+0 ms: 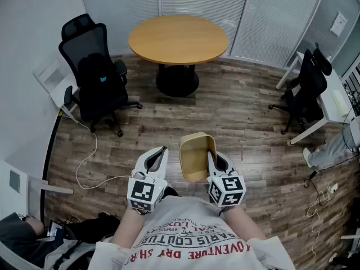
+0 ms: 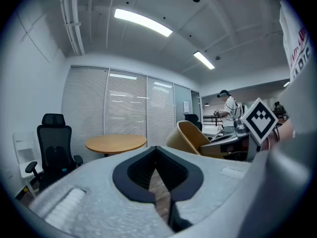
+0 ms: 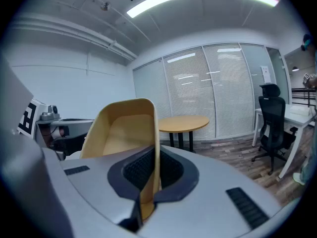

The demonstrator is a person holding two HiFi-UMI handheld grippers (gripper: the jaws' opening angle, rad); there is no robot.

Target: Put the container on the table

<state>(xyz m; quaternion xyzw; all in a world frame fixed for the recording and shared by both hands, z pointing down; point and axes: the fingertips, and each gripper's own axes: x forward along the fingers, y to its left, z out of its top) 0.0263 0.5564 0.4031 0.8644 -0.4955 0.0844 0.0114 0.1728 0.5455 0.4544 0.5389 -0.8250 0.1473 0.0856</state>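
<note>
The tan container [image 1: 194,157] is held over the wooden floor [image 1: 242,117], one wall clamped in the right gripper [image 1: 210,156]. The left gripper [image 1: 162,152] is closed, seemingly on nothing. The round table [image 1: 178,38] is seen well beyond.

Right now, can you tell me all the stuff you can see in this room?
round light-wood table: one, tan top on a black base, far middle of the room.
black office chairs: two, one left of the table, the other at the right.
white desk: one, right edge, beside the second chair.
white cable: one, lying on the brown wooden floor, left side.
tan plastic container: one, tipped on edge, up off the floor, its wall pinched by the right gripper.
left gripper: one, grey-white, jaws together, nothing between them.
right gripper: one, grey-white, shut on the container.
</note>
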